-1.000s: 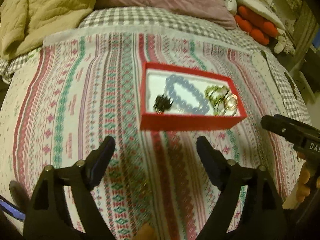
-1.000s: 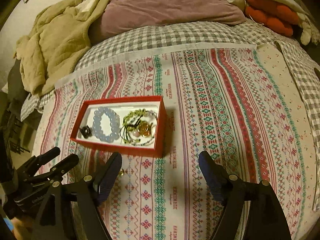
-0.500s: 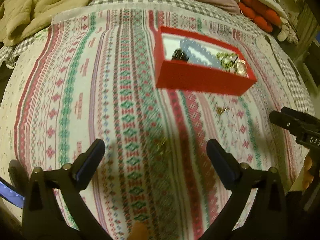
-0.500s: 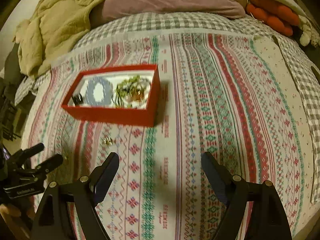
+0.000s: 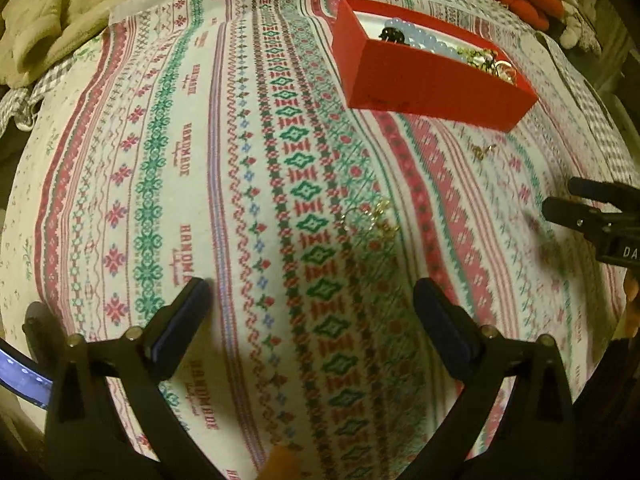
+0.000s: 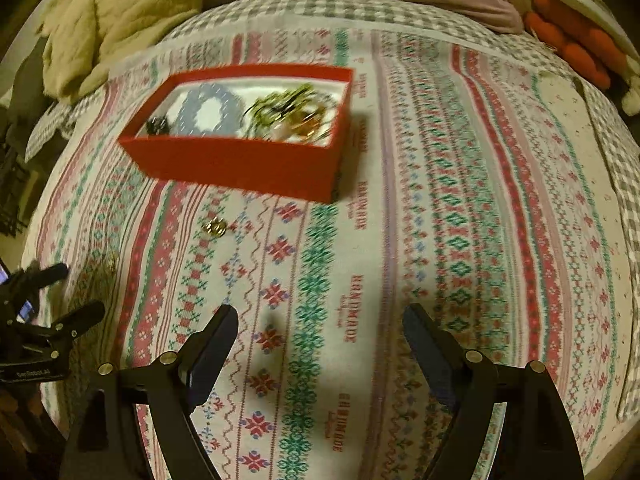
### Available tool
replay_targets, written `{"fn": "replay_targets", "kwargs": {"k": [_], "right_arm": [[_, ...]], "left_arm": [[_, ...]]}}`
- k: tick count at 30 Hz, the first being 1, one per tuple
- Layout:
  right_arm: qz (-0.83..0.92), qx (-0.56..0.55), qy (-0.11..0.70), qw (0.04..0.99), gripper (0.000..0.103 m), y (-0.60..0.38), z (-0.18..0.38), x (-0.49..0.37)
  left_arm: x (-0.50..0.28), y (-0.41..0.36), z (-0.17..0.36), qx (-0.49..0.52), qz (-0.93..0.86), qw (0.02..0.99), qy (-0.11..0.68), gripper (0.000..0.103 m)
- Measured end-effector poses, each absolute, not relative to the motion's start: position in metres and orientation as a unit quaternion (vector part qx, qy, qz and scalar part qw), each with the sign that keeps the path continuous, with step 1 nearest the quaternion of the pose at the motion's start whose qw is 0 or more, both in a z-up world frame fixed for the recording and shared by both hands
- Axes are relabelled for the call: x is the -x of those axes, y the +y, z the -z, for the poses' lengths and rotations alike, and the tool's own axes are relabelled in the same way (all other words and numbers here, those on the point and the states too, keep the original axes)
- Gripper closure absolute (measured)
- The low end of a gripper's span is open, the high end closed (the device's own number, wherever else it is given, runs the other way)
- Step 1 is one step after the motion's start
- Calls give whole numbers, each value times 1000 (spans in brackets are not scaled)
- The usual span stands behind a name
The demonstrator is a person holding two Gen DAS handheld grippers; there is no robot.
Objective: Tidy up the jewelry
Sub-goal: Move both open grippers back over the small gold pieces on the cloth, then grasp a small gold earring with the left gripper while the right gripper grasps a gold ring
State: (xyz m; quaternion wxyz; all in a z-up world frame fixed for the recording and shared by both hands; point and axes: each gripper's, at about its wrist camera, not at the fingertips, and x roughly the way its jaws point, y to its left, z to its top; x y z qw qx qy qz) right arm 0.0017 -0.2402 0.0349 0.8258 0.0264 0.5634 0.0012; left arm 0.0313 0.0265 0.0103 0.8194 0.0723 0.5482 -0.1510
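Both claws stand wide and hold nothing: the left claw (image 5: 312,304), whose jaws have just been opening, hangs above the patterned bedspread (image 5: 168,168) near a small gold piece (image 5: 376,216). Beyond it sits the red box (image 5: 424,80) holding jewelry; the right claw (image 6: 320,332) hovers nearby.

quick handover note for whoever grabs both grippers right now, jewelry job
Left gripper: open, empty; its jaws have just been opening, nothing between them.
Right gripper: open, empty.
Red box on the patterned blanket already holds a blue bead bracelet, a green and gold tangle and a small dark piece.
Left: a thin gold piece ahead of the left gripper and a small gold item near the box's front wall, both loose on the blanket.
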Motion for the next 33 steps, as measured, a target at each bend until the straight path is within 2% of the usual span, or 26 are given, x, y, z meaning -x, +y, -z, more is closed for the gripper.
{"fn": "replay_targets", "kwargs": {"k": [15,20,26,28,33], "right_arm": [[-25,12,571,821,17,-214,-12,-9],[-20,13,571,820,17,-214,-12,-16],[-19,9,571,820,16,-214,-11,-20],[-19,10,571,820,16,-214,-11,-21],[-21,12,571,820,15,-214,-10,-24]], "left_arm": [[-39,36,-5,-102,172,831,520,3],[-43,26,-4,-118,210,833,498,16],[-47,17,-8,-129,241,839,470,38],[-48,16,-10,-129,248,841,463,50],[-50,17,-12,-125,258,839,462,69]]}}
